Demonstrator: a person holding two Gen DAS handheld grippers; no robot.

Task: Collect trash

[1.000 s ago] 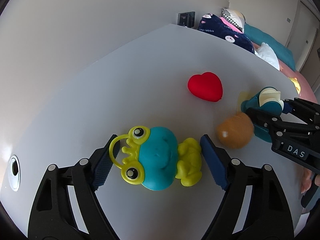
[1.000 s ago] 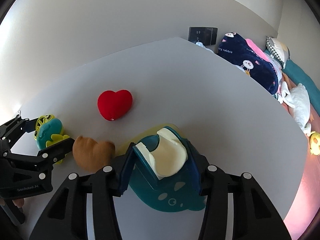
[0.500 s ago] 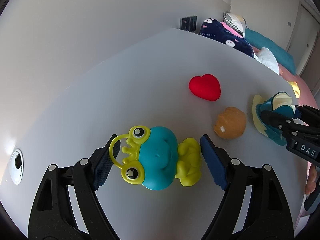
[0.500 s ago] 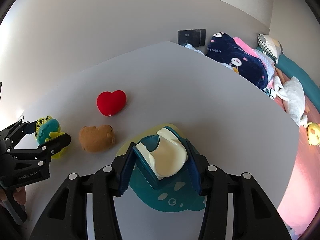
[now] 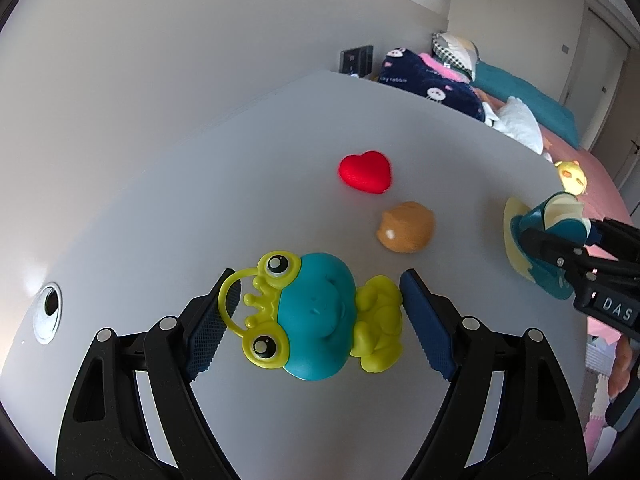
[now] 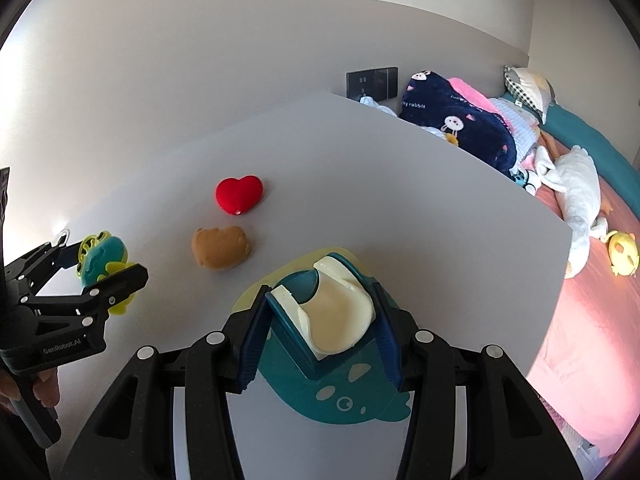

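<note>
Left gripper (image 5: 316, 320) pinches the teal-and-yellow plastic frog toy (image 5: 320, 320); right gripper (image 6: 320, 340) clamps the teal-and-cream plastic dustpan (image 6: 324, 320), both near the red plush heart (image 6: 239, 195).

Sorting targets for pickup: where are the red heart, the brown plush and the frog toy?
red heart (image 5: 365, 171), left wrist view, middle of its top.
brown plush (image 6: 220, 247), right wrist view, centre of its body.
frog toy (image 5: 320, 316), left wrist view, teal belly.

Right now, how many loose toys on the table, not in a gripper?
2: the red heart toward the wall, and the brown plush just in front of it. The frog and dustpan sit in grippers. None looks hidden.
</note>
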